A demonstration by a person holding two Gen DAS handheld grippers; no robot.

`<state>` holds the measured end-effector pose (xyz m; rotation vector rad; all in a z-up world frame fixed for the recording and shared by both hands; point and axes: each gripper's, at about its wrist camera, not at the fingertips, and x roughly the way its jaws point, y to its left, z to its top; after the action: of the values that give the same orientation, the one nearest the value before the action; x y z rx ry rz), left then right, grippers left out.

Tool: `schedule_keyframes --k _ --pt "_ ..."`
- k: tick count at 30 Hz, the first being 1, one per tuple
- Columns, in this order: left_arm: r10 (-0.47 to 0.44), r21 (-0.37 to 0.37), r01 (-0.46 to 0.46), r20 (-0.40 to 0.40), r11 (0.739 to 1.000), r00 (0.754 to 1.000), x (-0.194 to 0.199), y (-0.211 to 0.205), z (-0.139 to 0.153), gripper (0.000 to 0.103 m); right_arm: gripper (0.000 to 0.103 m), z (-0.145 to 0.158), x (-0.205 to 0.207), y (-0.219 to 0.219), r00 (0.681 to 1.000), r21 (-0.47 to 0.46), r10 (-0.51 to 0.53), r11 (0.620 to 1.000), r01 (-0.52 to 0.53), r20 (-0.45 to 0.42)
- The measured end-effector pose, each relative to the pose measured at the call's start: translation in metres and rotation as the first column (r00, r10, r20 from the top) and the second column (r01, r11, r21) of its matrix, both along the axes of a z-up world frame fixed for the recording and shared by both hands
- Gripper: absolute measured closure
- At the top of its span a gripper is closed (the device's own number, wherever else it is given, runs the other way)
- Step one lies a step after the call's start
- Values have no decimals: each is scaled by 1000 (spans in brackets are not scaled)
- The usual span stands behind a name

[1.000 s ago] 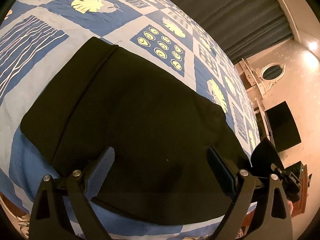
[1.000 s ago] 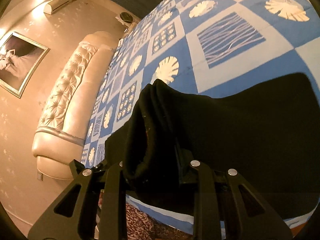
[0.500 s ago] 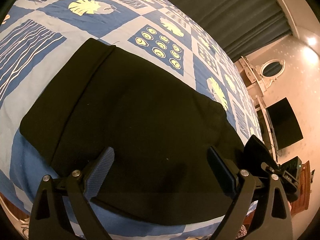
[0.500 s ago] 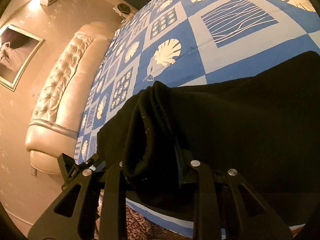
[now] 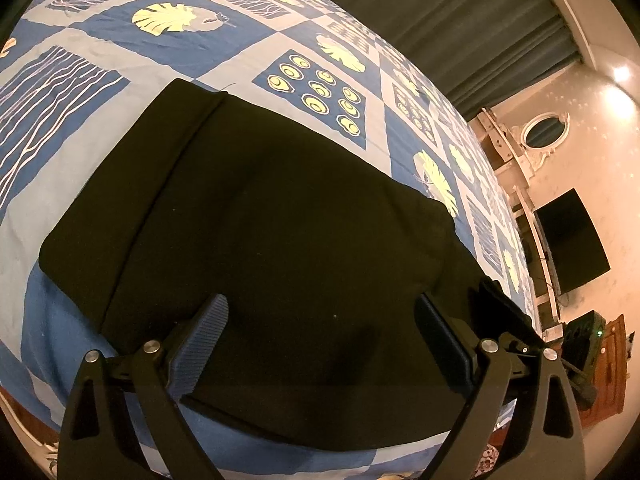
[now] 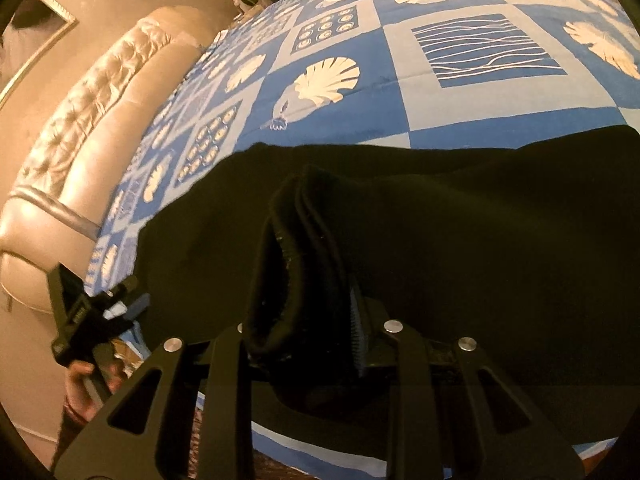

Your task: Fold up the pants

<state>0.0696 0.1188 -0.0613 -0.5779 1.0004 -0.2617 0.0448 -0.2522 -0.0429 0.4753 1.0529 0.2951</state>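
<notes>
Black pants point(image 5: 288, 216) lie folded flat on the blue patterned bedspread point(image 5: 72, 92). My left gripper point(image 5: 320, 332) is open and empty, hovering just above the near edge of the pants. My right gripper point(image 6: 308, 300) is shut on a bunched end of the pants point(image 6: 460, 220), lifted over the flat part; its blue pad point(image 6: 357, 330) shows beside the cloth. The right gripper also shows at the right of the left wrist view point(image 5: 504, 312), and the left gripper at the lower left of the right wrist view point(image 6: 92, 312).
The bed's near edge runs just under both grippers. A padded cream headboard point(image 6: 80, 128) stands at the left. Dark curtains point(image 5: 440, 12), a black TV point(image 5: 572, 240) and a wooden cabinet point(image 5: 608, 368) stand beyond the bed.
My right gripper has carried the bunched end of the pants lower and further over the flat part. My left gripper has barely moved and stays open.
</notes>
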Motion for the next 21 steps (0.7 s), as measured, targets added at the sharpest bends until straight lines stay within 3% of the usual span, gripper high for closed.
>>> schedule_keyframes --k 8,21 --pt "-5 10 5 5 1000 1000 0 -1 0 10 74 1 -5 21 998 -135 58 989 -54 26" --pt "-11 21 11 8 1000 1000 1 -2 -1 10 49 5 -23 59 986 -222 161 964 -146 52"
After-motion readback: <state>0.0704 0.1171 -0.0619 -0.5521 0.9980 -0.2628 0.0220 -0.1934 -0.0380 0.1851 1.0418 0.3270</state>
